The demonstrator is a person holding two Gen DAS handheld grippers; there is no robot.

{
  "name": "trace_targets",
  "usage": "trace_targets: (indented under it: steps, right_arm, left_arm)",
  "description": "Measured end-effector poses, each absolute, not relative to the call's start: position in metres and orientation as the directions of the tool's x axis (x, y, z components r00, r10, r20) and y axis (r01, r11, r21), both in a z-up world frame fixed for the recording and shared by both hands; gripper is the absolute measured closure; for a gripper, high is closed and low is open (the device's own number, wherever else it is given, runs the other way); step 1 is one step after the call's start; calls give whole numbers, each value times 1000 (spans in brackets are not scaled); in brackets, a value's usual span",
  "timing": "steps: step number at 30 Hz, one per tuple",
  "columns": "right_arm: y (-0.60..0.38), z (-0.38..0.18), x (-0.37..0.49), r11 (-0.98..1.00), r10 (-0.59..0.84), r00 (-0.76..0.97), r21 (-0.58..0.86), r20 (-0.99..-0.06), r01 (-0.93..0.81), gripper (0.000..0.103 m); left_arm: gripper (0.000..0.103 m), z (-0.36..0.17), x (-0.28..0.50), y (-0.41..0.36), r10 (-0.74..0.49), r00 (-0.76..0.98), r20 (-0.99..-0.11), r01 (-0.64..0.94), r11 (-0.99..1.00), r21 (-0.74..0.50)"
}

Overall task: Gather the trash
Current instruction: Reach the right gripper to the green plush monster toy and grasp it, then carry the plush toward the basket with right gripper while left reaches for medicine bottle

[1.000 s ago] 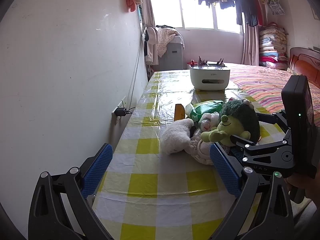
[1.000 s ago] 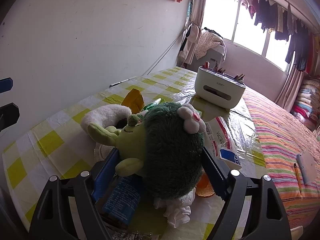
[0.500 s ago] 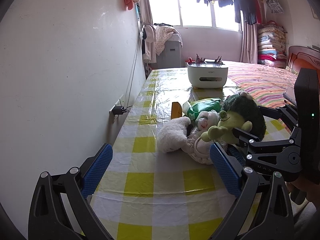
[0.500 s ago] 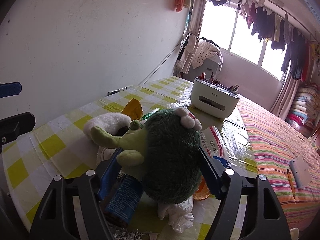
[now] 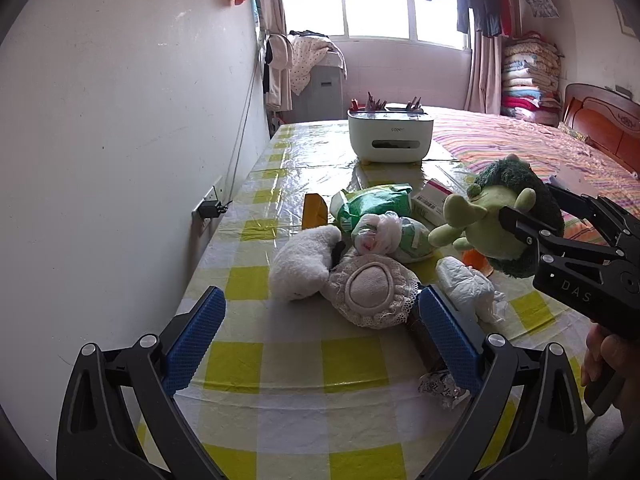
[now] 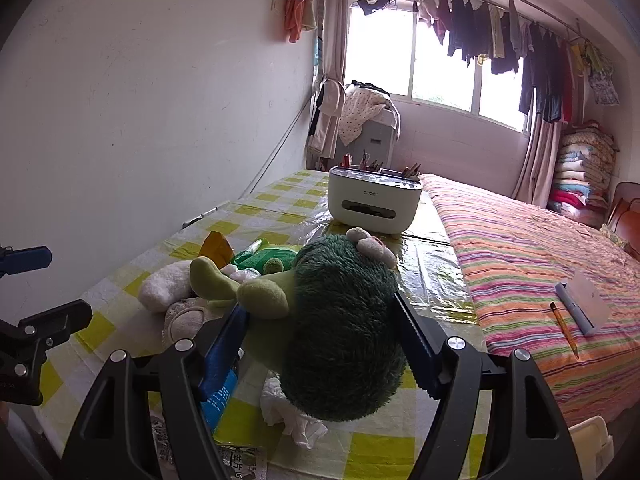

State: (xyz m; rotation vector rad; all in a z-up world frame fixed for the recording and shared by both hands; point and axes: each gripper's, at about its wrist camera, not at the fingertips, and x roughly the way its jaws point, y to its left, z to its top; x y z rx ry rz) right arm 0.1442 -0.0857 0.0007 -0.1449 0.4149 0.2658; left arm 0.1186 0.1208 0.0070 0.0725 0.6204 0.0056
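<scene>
My right gripper (image 6: 320,332) is shut on a green plush hedgehog toy (image 6: 340,320) and holds it above the table; it also shows in the left wrist view (image 5: 504,220). My left gripper (image 5: 320,328) is open and empty, low over the yellow checked tablecloth (image 5: 280,360). Ahead of it lie a white plush (image 5: 300,264), a lace-edged round pad (image 5: 372,288), a crumpled white tissue (image 5: 468,284), a knotted plastic bag (image 5: 380,232), a green packet (image 5: 372,204), an orange wrapper (image 5: 314,210) and a foil wrapper (image 5: 440,386).
A white organiser box with pens (image 5: 390,136) stands at the table's far end. The white wall with a socket (image 5: 210,208) runs along the left. A striped bed (image 6: 540,248) lies to the right, with a pen and a small device on it.
My right gripper has lifted the green plush up and to the right, off the pile. That uncovered the tissue, the round pad and the plastic bag. My left gripper stayed open, roughly in place.
</scene>
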Motion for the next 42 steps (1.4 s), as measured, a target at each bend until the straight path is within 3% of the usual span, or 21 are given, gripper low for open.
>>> trace_targets:
  steps: [7,14,27,29,31,32,33,35,41,42]
  right_arm:
    - [-116,15,129,975,202,909,-12,-364,-222,34]
    - [-137,20,117,981,182,927,-4,-328,-194,34]
    - [-179,22,104,989,148,941,44,-305,-142,34]
    - [-184,23,101,990,144,943,54,-299,-133,44]
    - [-190,23,99,990,138,946,66,-295,-124,44]
    - [-192,23,98,991,132,948,66,-291,-117,50]
    - [-193,23,97,991,130,948,66,-291,-116,67]
    - [-196,20,103,988,149,935,85,-321,-128,83]
    - [-194,-12,139,984,177,854,118,-489,-136,82]
    - [-200,-14,141,985,159,856,138,-491,-104,76]
  left_arm:
    - [7,-9,148,93,-77,690,-719,81,996,-28]
    - [7,-28,172,77,-146,568,-810,49,988,-143]
    - [9,-57,203,46,-41,432,-901,11,999,-40]
    - [10,-61,207,42,-32,418,-908,15,999,-29]
    - [18,-68,212,37,-20,393,-920,16,1000,-14]
    - [24,-71,213,36,-16,376,-927,16,1000,-10]
    - [32,-75,215,35,-13,359,-933,15,1000,-8]
    - [42,-83,217,34,-5,327,-945,11,1000,-1]
    - [41,-85,215,35,9,346,-938,13,1000,15]
    - [39,-85,214,36,13,347,-938,15,1000,19]
